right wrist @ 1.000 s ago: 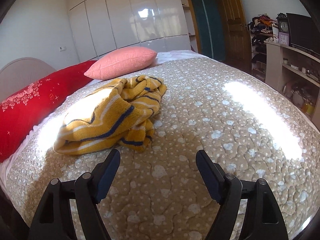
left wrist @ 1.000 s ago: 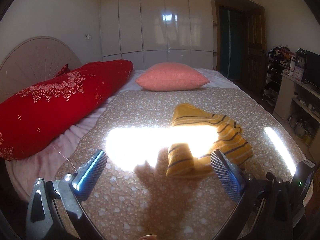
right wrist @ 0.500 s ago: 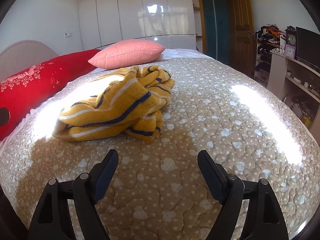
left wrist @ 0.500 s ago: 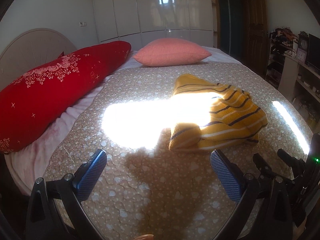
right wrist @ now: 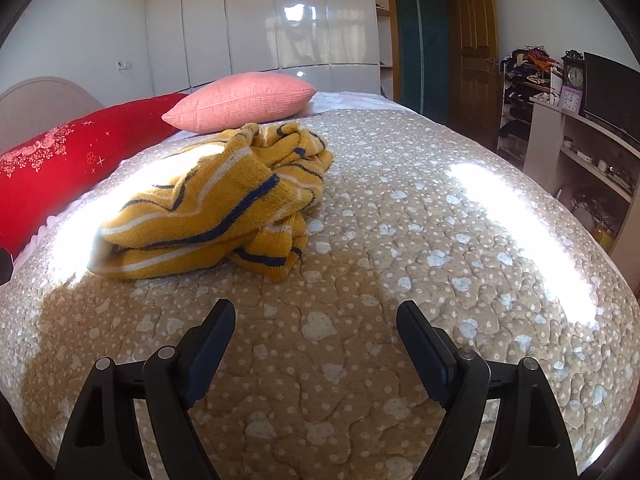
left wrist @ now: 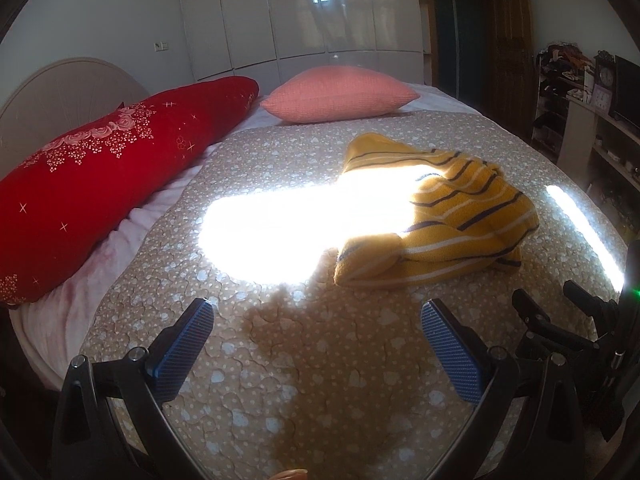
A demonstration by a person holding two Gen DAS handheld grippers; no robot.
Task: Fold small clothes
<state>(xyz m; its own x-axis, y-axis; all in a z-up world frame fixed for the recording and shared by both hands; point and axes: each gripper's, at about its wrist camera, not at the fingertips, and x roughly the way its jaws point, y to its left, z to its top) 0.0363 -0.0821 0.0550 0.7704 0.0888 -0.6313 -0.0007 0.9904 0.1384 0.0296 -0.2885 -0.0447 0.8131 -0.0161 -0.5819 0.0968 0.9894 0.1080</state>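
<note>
The bed is covered by a quilted beige spread dotted with pale hearts and spots. Its right edge falls away toward a shelving unit, a clock and a dark screen; a wooden door stands past the far right corner. Along the left side lies a long red bolster with pink floral print, and a coral pillow rests at the far end before glossy white wardrobe doors. The near half of the spread is bare, with broad room on the right side.

The yellow knitted sweater, striped in navy and white, lies crumpled in a loose heap on the spread, partly in a bright patch of sun. In the right wrist view it sits beyond and to the left of the right tongs, apart from them. In the left wrist view it sits beyond and to the right of the left tongs, also clear of them.

Both tongs stand wide apart with nothing between them, over bare quilt. The left pads are blue and finely textured; the right fingers are plain black.
</note>
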